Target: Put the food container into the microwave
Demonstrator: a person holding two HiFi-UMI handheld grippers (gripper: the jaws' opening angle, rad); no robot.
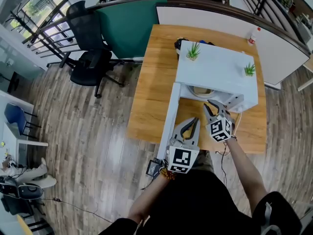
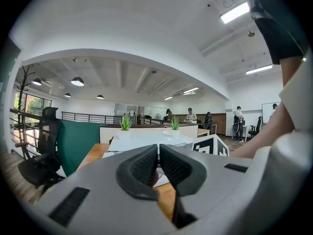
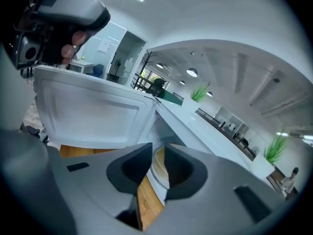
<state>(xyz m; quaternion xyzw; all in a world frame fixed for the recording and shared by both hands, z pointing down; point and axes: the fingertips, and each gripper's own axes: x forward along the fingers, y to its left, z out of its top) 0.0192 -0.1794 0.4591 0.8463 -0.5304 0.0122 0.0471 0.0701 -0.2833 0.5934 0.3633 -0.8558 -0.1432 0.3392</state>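
Noting state: food container (image 1: 201,90) sits inside the open microwave (image 1: 215,70), a pale round shape just behind the front lip. The right gripper view shows it (image 3: 157,168) through the gap in that claw. The placement itself looks done; the door (image 1: 168,116) stands swung out towards the person.

Right claw (image 1: 214,106): parted by a narrow gap only, gripping nothing, hanging at the mouth of the cavity. Left claw (image 1: 190,122): all but closed, empty, just beside the free end of the door.

Risks, as judged from here:
- The right claw is in the door's sweep. If the door is swung before that claw is clear, the two would collide.
- How far back the container sits cannot be told. If it is close to the lip, the closing door could catch or push it.
- A closed left claw can only push on the smooth door face, so it may skid off.
- A hard push could shift the microwave on the table (image 1: 151,82) and tip the two small plants (image 1: 193,50) on top.
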